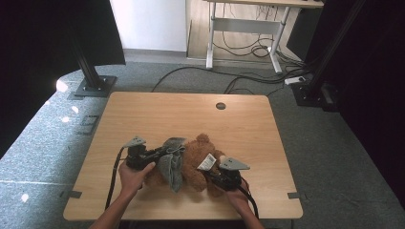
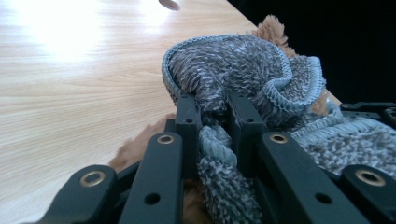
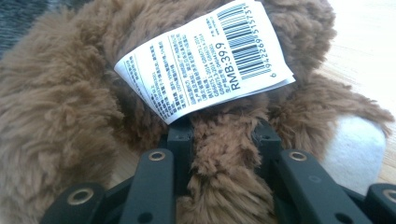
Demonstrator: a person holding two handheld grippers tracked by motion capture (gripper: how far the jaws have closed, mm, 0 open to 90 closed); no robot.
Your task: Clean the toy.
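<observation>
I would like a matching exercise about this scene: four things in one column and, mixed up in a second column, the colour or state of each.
Things
1. teddy bear
2. cloth
3. paper tag
4. left claw

Colour or state
A. white, printed with a barcode
B. shut on a fold of fabric
C. brown and furry, lying on the table
D. grey-blue, draped over the toy

Pairs: 1-C, 2-D, 3-A, 4-B
</observation>
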